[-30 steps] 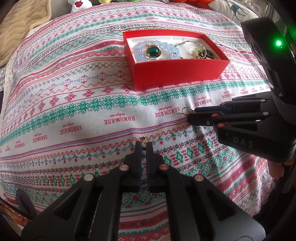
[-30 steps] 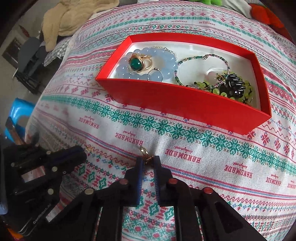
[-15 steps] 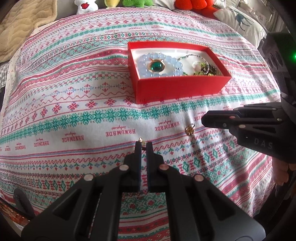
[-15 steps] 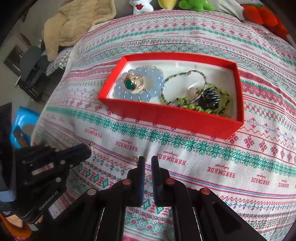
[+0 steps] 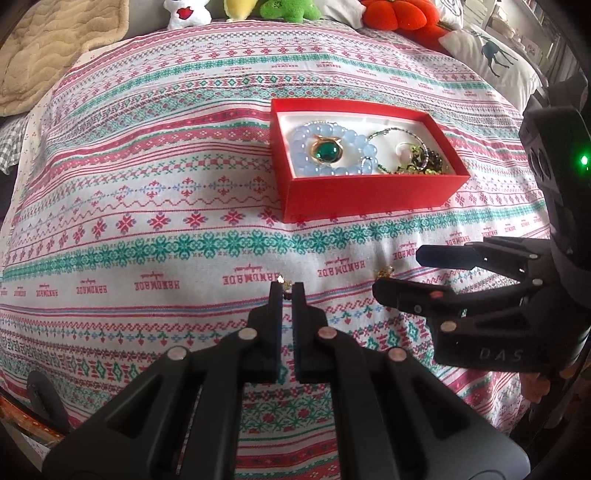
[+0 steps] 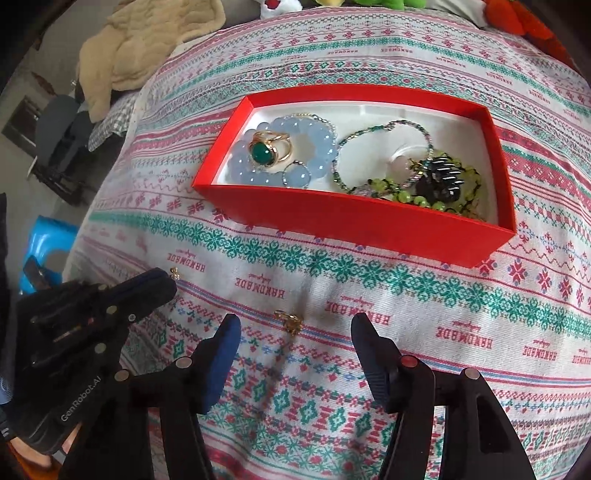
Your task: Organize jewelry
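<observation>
A red jewelry box (image 5: 369, 192) (image 6: 351, 218) lies on the patterned cloth and holds a blue bead bracelet (image 6: 295, 155), a green-stone gold ring (image 6: 267, 151) and other beaded pieces. My left gripper (image 5: 286, 290) (image 6: 162, 286) is shut on a small gold earring (image 5: 283, 283) (image 6: 174, 273) at its tips. A second gold earring (image 6: 290, 320) (image 5: 384, 274) lies loose on the cloth. My right gripper (image 6: 295, 332) (image 5: 399, 271) is open, with its fingers on either side of that earring.
Plush toys (image 5: 280, 11) and a deer-print pillow (image 5: 491, 55) line the far edge of the bed. A beige blanket (image 6: 147, 48) lies at the far left. A blue stool (image 6: 48, 240) and a dark chair (image 6: 62, 140) stand off the left side.
My right gripper let go of the second earring, which now lies on the cloth, then opened wide around it. Both grippers drew back from the box. The left stays shut on its earring.
</observation>
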A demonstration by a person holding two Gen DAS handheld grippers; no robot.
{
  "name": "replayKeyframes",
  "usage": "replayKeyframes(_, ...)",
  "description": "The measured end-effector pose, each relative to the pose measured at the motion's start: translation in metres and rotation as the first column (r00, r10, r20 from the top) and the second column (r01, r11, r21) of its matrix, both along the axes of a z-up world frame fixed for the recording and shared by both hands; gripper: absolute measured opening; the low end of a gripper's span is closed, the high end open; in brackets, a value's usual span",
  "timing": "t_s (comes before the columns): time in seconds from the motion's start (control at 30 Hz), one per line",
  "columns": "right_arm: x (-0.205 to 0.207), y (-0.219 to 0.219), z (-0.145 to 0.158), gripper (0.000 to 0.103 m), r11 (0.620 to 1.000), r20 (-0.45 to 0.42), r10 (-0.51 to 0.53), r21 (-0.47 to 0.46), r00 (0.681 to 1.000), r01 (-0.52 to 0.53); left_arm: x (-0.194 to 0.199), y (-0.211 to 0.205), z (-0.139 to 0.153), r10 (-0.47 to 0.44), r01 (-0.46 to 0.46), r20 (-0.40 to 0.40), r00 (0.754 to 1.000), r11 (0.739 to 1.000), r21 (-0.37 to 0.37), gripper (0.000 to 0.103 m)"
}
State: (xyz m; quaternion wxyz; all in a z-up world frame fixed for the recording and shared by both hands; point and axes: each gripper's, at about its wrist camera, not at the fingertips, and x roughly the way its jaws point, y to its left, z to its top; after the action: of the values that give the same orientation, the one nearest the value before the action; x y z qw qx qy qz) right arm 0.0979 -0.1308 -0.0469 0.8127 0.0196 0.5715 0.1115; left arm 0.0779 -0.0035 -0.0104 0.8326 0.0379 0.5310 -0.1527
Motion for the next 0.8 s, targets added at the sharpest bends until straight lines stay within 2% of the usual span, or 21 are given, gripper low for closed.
replayKeyframes(0.13, 0.003, 0.009, -0.006, 0.059, 1.000, -0.006, 0.016, -0.018, 1.000, -0.016, 0.001, 0.005, -0.001, 0.013, -0.013, -0.004, 1.000, 1.000, 0.001, 0.005)
replayKeyframes(0.23, 0.005, 0.017, -0.012, 0.038, 0.998, -0.006, 0.032, -0.060, 0.999, -0.032, 0.000, 0.006, 0.000, 0.020, -0.020, -0.005, 1.000, 1.000, -0.001, 0.005)
replayKeyframes(0.27, 0.005, 0.019, -0.013, 0.024, 0.996, -0.001, 0.043, -0.078, 0.999, -0.043, 0.000, 0.007, 0.000, 0.022, -0.022, -0.004, 1.000, 1.000, -0.002, 0.005)
replayKeyframes(0.3, 0.005, 0.020, -0.013, 0.015, 0.994, 0.002, 0.051, -0.092, 0.999, -0.051, 0.000, 0.007, 0.001, 0.023, -0.023, -0.003, 1.000, 1.000, -0.004, 0.005)
replayKeyframes(0.53, 0.004, 0.000, 0.006, 0.015, 1.000, 0.022, 0.018, -0.026, 1.000, -0.017, 0.009, 0.007, 0.009, 0.043, -0.042, 0.014, 0.999, 0.998, -0.051, 0.005)
replayKeyframes(0.8, 0.009, -0.040, 0.048, 0.015, 0.996, 0.137, -0.087, 0.024, 0.987, 0.085, 0.028, -0.017, 0.031, 0.022, -0.009, 0.084, 0.996, 0.988, -0.151, 0.005)
